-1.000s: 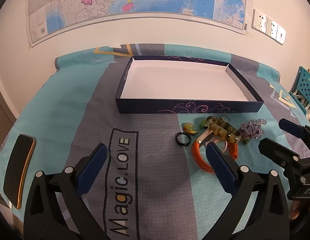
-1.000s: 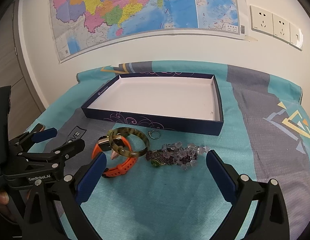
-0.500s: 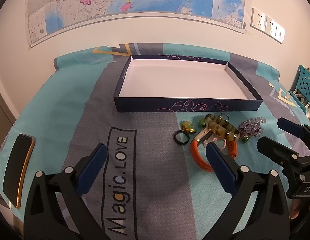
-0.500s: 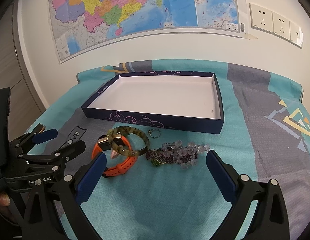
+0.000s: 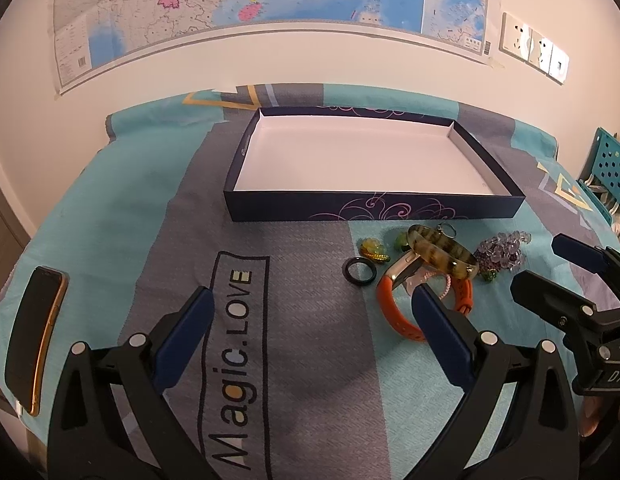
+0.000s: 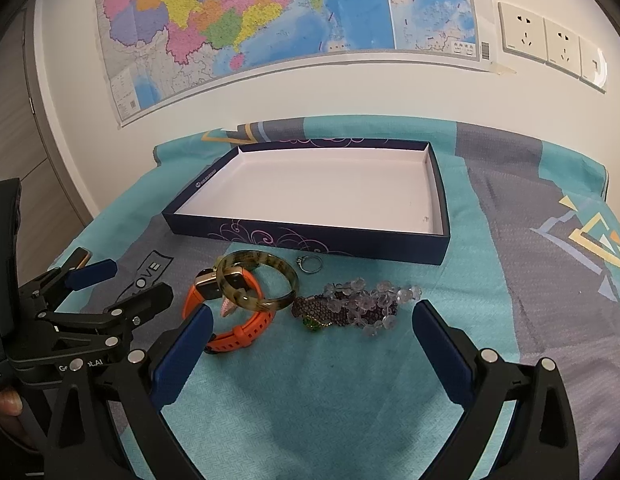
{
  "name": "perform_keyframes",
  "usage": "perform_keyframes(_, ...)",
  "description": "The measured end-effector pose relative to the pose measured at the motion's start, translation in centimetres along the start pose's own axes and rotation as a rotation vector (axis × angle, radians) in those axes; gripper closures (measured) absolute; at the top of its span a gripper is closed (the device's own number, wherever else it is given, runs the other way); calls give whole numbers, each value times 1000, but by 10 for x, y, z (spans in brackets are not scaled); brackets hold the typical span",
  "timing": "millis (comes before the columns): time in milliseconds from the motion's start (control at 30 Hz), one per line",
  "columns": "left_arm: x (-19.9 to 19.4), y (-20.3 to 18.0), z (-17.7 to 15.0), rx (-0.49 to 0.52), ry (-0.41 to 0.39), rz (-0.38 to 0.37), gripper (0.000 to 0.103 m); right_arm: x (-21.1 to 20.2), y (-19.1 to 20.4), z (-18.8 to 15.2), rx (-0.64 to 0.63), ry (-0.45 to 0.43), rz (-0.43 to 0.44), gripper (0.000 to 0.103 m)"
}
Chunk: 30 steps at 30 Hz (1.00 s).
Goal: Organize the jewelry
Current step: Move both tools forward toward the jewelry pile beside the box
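Observation:
A shallow dark blue box (image 5: 374, 210) (image 6: 310, 238) with a white inside stands empty on the bedspread. In front of it lie an amber bangle (image 5: 442, 250) (image 6: 257, 280) leaning on an orange watch (image 5: 398, 316) (image 6: 237, 334), a black ring (image 5: 360, 272), yellow-green charms (image 5: 374, 250), a silver ring (image 6: 310, 265) and a purple bead bracelet (image 5: 502, 250) (image 6: 358, 306). My left gripper (image 5: 310, 336) is open, low over the grey stripe left of the jewelry. My right gripper (image 6: 310, 346) is open, just short of the beads. Both are empty.
A dark phone (image 5: 33, 336) lies at the left edge of the bed. A map (image 6: 269, 20) and wall sockets (image 6: 550, 46) are on the wall behind. A teal perforated rack (image 5: 608, 168) stands at the far right.
Both grippers have drifted slightly: the box and jewelry sit a little lower and closer in the right wrist view. Nothing was grasped or moved.

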State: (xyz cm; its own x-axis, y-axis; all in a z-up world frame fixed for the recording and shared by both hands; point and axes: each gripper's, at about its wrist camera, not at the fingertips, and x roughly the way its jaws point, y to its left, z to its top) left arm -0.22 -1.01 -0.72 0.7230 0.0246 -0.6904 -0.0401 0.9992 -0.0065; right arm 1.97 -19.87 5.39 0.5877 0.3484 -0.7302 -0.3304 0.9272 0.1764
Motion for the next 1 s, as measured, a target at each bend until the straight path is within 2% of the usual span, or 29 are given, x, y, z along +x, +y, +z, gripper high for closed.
perform_keyframes(567, 7, -1, -3, 16, 35, -52, 6, 5, -12, 0, 26, 19, 2, 6)
perform_keyframes(867, 15, -5, -2, 36, 70, -118, 6, 12, -27, 3, 54, 44, -8, 7)
perform_keyframes(1000, 19, -8, -2, 51, 83, -133, 12, 17, -33, 5, 61, 61, -7, 13)
